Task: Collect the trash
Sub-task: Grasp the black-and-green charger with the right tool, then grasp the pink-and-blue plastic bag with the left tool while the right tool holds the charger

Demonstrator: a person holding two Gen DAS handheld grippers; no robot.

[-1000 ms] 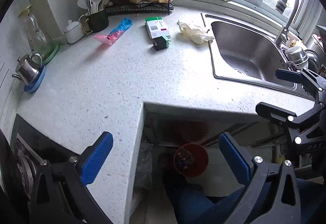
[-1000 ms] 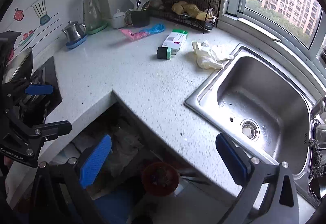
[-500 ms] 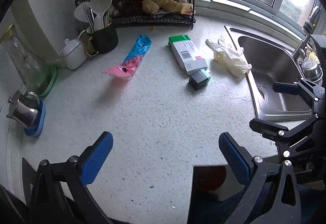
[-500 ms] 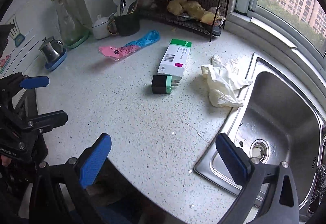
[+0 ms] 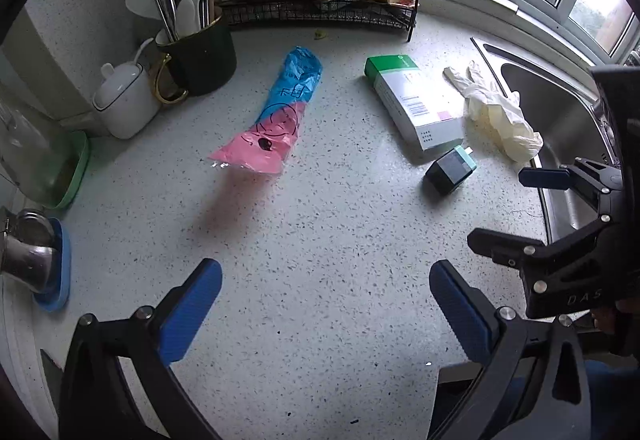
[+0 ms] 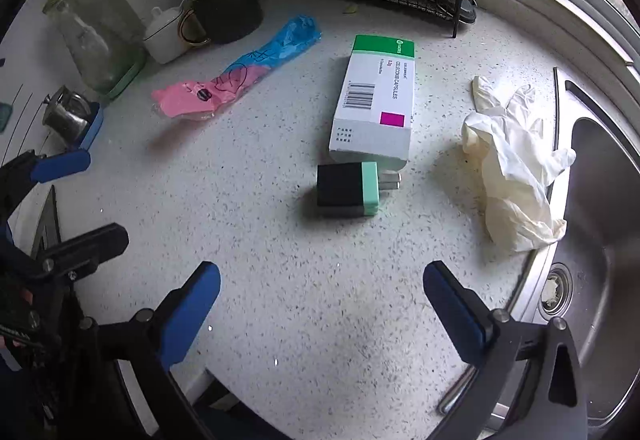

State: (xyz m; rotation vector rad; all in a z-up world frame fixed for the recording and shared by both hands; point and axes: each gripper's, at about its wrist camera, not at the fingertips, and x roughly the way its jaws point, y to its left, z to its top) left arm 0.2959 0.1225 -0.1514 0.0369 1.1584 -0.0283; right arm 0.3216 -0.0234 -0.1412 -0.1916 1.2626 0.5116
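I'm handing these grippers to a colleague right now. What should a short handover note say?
Left gripper: open, empty, above the counter.
Right gripper: open, empty, facing the charger plug.
Trash on the counter: pink-and-blue wrapper near the utensil mug, medicine box with the plug at its near end, crumpled glove at the sink edge.
Done: nothing collected.
Left: every piece; no bin is in view.

Speckled countertop [image 6: 280, 143] holds wrapper [image 6: 236, 75], box [image 6: 376, 95], glove [image 6: 516, 167].
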